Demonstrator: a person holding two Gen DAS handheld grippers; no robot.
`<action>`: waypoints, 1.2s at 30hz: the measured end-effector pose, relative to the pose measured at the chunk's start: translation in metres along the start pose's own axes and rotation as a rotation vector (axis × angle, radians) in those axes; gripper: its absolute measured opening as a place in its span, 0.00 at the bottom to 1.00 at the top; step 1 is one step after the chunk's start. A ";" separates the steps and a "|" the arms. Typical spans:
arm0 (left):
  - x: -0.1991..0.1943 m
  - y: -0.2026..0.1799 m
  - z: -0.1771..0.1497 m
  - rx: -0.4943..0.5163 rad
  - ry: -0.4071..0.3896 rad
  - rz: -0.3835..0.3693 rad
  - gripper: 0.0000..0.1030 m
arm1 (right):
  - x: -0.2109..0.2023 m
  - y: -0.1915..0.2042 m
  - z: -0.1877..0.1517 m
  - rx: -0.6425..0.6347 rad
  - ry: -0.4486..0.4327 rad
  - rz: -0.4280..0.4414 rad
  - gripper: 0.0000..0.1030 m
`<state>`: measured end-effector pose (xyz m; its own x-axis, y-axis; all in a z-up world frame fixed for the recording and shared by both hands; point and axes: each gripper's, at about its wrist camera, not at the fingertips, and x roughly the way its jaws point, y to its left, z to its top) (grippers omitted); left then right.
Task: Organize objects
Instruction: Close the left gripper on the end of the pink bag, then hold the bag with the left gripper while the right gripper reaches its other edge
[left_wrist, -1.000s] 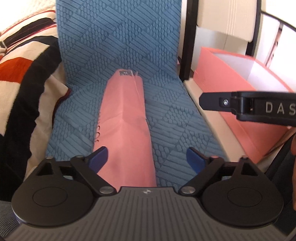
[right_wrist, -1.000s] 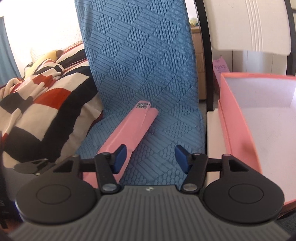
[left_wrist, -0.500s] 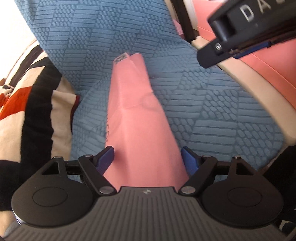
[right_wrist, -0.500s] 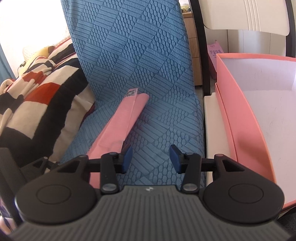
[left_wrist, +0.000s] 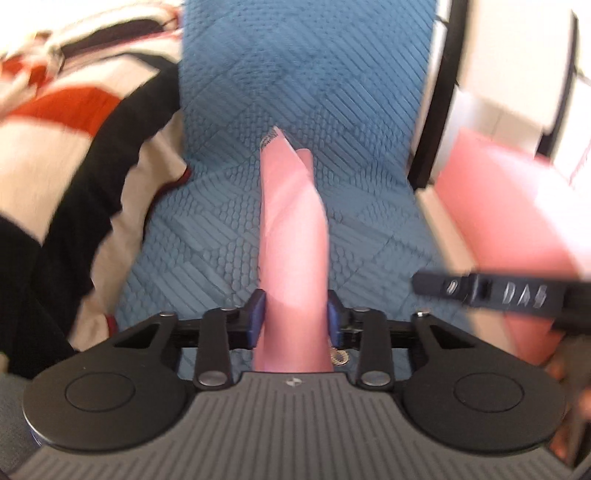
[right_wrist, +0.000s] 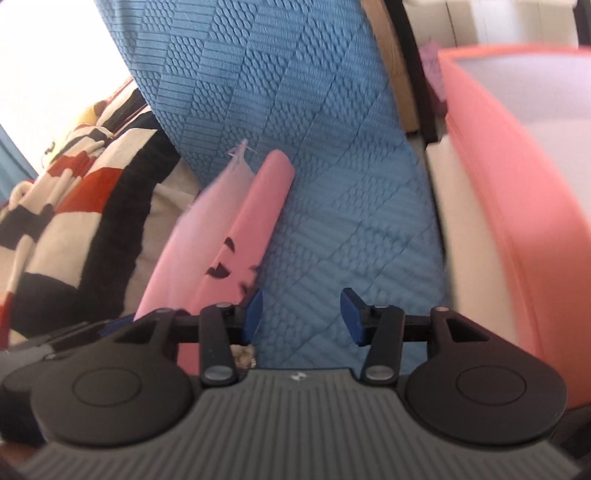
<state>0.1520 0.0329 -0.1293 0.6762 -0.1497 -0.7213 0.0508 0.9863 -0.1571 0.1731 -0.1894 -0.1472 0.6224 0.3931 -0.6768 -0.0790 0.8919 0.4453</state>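
Pink, folded and long, one bag (left_wrist: 293, 236) is seen running up the centre of the left wrist view on a blue quilted cover (left_wrist: 229, 229); the left gripper (left_wrist: 295, 314), angled downward, is closing with its pads against the bag's sides. The right gripper (right_wrist: 301, 312) is held part open over bare cover, nothing between its jaws. One pink box (right_wrist: 517, 206) is seen open at right.
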 end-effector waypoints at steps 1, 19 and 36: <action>0.000 0.007 0.003 -0.045 0.002 -0.030 0.33 | 0.002 0.000 0.000 0.016 0.011 0.022 0.49; 0.005 0.040 0.003 -0.274 0.039 -0.132 0.28 | 0.031 0.014 0.002 0.053 0.075 0.085 0.49; 0.011 0.044 -0.001 -0.302 0.078 -0.092 0.28 | 0.006 0.049 -0.024 -0.391 -0.021 -0.195 0.48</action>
<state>0.1614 0.0744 -0.1449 0.6199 -0.2540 -0.7424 -0.1188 0.9049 -0.4088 0.1550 -0.1381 -0.1437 0.6705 0.2076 -0.7123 -0.2444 0.9683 0.0521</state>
